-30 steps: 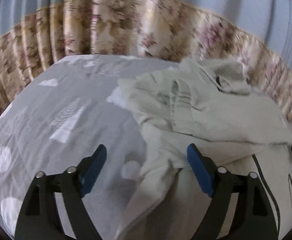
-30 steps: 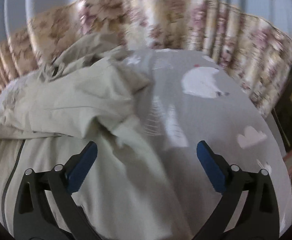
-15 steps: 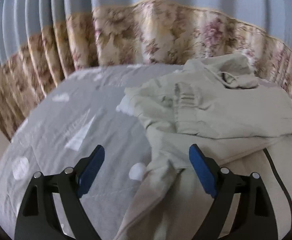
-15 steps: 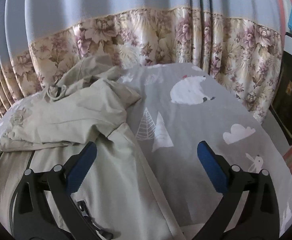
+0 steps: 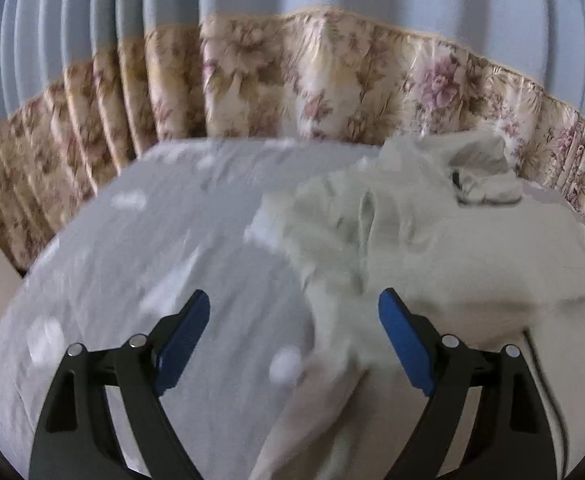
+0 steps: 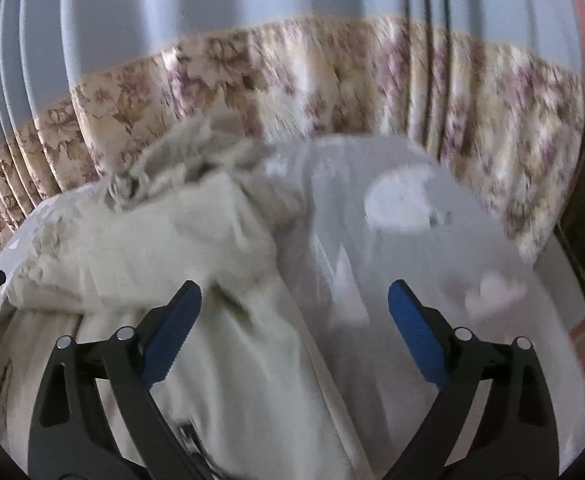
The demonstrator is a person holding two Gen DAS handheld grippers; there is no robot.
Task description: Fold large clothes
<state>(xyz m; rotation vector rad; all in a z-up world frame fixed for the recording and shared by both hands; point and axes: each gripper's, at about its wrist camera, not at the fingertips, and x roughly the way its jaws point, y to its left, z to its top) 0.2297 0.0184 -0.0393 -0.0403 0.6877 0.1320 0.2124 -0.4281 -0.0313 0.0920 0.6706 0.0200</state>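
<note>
Two grippers hang wide open over the bed, and neither one holds any cloth. The left gripper point(image 5: 294, 338) has its blue pads point(image 5: 182, 342) spread apart above the place where the left border of the jacket point(image 5: 432, 248) meets the grey printed bedsheet point(image 5: 132, 264). The right gripper point(image 6: 294, 334) stands the same way over the opposite border of the jacket point(image 6: 164, 256), with the bedsheet point(image 6: 432, 264) under its right finger.

So the garment lies between the two tools: it is to the right of the left one and to the left of the right one. Its long axis seems to run from near to far, from the lower part under the fingers up to the bunched hood point(image 5: 480, 168) close to the floral curtain point(image 5: 292, 80). Both sleeves look already laid across the body.

I judge that each hand is equally near to its own side edge, so the next fold would call for both together, probably taking the near part and carrying it toward the hood. Both pictures are blurred, so finer details of the cloth I cannot tell.
</note>
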